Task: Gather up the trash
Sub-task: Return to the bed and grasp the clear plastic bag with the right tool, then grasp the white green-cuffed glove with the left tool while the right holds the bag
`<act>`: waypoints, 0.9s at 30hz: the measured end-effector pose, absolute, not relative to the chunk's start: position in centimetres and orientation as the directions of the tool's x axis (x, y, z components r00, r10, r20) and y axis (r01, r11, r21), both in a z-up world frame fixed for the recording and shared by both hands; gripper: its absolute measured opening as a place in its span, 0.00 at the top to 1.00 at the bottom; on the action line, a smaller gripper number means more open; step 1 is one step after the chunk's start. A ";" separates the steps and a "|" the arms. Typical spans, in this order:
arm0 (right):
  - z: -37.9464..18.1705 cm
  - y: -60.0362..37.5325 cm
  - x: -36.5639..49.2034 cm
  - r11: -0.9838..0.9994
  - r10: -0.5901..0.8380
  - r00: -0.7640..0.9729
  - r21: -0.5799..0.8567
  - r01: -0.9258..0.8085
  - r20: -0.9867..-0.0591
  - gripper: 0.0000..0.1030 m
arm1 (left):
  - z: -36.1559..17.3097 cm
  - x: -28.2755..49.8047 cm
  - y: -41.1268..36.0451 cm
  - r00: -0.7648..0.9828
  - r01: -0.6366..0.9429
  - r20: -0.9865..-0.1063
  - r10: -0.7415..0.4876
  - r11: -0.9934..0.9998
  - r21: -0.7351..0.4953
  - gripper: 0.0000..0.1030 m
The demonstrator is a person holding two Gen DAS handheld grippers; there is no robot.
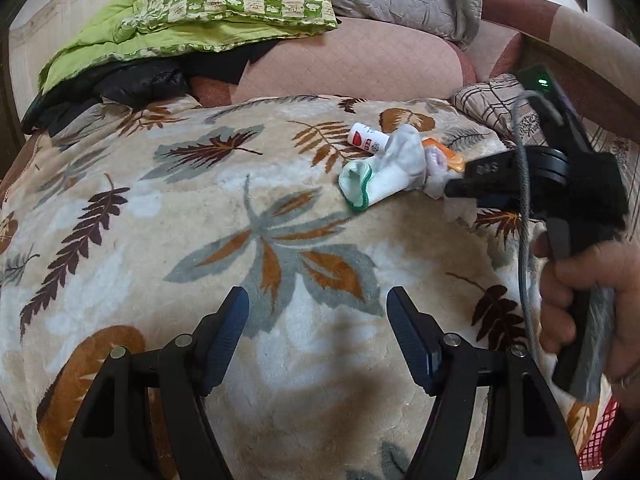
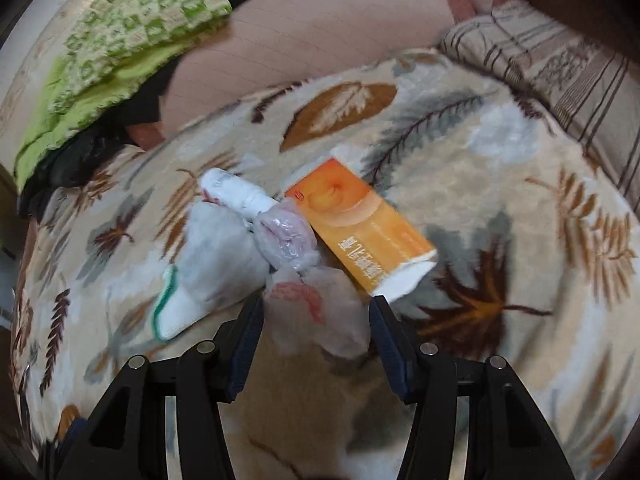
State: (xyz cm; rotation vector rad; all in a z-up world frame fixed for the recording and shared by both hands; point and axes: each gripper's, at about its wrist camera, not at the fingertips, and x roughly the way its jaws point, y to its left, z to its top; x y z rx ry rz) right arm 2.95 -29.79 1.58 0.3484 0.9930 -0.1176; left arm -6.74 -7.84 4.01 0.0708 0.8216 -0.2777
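Trash pile is seen on the leaf-print blanket [image 1: 280, 248] of the bed. Sock [image 2: 216, 272], orange box [image 2: 360, 228], crumpled plastic bag [image 2: 316, 316] are bunched together. Right gripper [image 2: 316, 320] is held open around the bag; left gripper [image 1: 318, 320] is open, empty. Risk: sock or blanket pile is pinched along.

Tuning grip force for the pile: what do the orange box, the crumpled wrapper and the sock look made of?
Orange box: thin printed cardboard, slightly glossy; flat faces, torn white end.
Crumpled wrapper: thin translucent plastic film; creased and shiny, between the open right gripper's fingers.
Sock: soft knit fabric, matte white with green cuff; it lies limp.
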 end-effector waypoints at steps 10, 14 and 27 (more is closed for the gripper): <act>4.9 -30.2 -6.6 0.865 0.009 0.595 0.305 0.400 -0.804 0.76 | 6.2 -1.8 -12.1 0.619 0.435 -0.723 -0.308 0.900 -0.011 0.28; 4.8 -30.2 -12.5 0.821 -0.041 0.618 0.326 0.469 -0.785 0.76 | 5.9 2.6 -15.4 0.602 0.502 -0.747 -0.281 0.861 0.081 0.23; 3.6 -29.3 -12.4 0.858 -0.047 0.643 0.299 0.418 -0.764 0.76 | 1.4 8.6 -17.7 0.538 0.464 -0.814 -0.221 0.884 0.067 0.89</act>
